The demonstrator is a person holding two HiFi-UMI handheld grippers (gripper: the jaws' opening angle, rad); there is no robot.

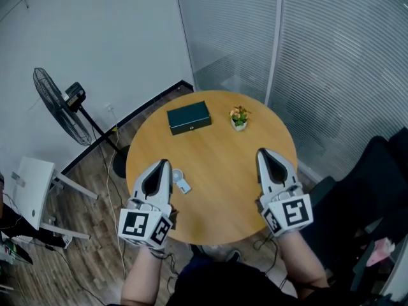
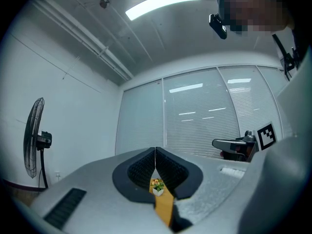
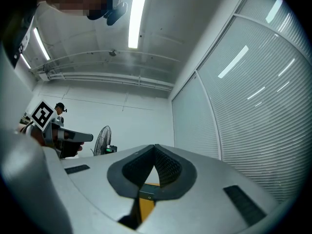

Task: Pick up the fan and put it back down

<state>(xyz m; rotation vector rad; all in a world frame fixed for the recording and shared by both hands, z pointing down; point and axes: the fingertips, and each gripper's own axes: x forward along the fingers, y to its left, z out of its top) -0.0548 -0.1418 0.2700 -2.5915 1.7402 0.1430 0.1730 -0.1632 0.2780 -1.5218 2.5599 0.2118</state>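
Note:
A small white hand-held fan lies on the round wooden table, just right of my left gripper's tip. My left gripper hovers over the table's left part, shut and empty; its closed jaws meet in a line in the left gripper view. My right gripper is over the table's right side, also shut with nothing in it. A tall black floor fan stands on the floor to the left of the table, visible too in the left gripper view.
A dark green box and a small potted plant sit at the table's far side. A white stand is on the floor at left, a black chair at right. Walls with blinds lie beyond.

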